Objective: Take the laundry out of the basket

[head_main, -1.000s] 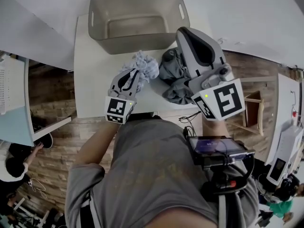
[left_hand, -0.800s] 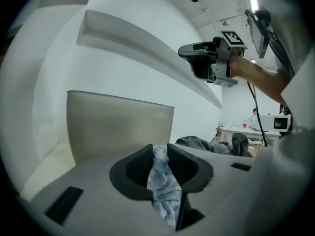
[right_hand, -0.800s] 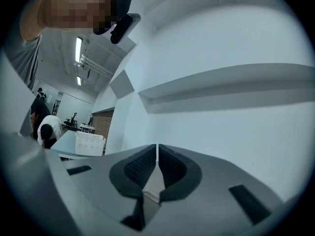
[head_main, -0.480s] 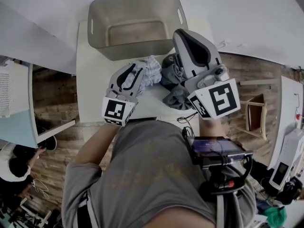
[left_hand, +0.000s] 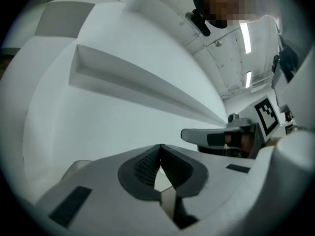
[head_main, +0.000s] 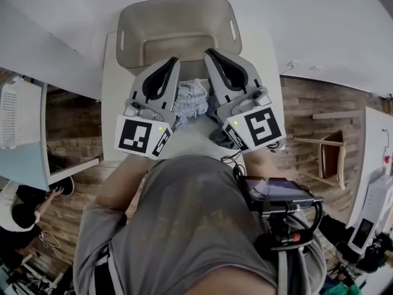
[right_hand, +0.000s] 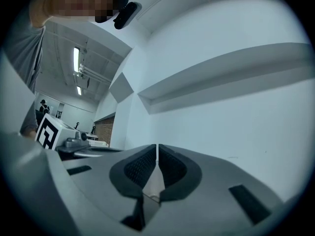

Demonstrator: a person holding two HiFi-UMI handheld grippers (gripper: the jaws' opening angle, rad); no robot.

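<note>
**Both grippers shut and bare, laundry half hidden beneath them**

In the head view, the left hand-held gripper and the right hand-held gripper sit side by side over the white tabletop. Their tips reach across the near edge of the basket, so its near wall and part of its floor are covered.

A light patterned cloth shows in the gap between the two gripper bodies. It lies on the tabletop just in front of the basket, and its sides are cut off by the grippers. A dark grey cloth peeks out only as a sliver under the right gripper's marker cube. Its shape and extent cannot be made out, nor whether it touches the light cloth.

The left gripper view shows that gripper's jaws having just been closing. The ribbed pads now meet with nothing between them. The right gripper view shows the same for the right gripper: pads pressed together and no fabric caught.

Both gripper views look out at a plain white wall and ceiling, and neither shows the laundry or the basket. Each catches the other gripper at its edge.

The person's grey shirt fills the lower part of the head view and hides the near edge of the tabletop.
</note>
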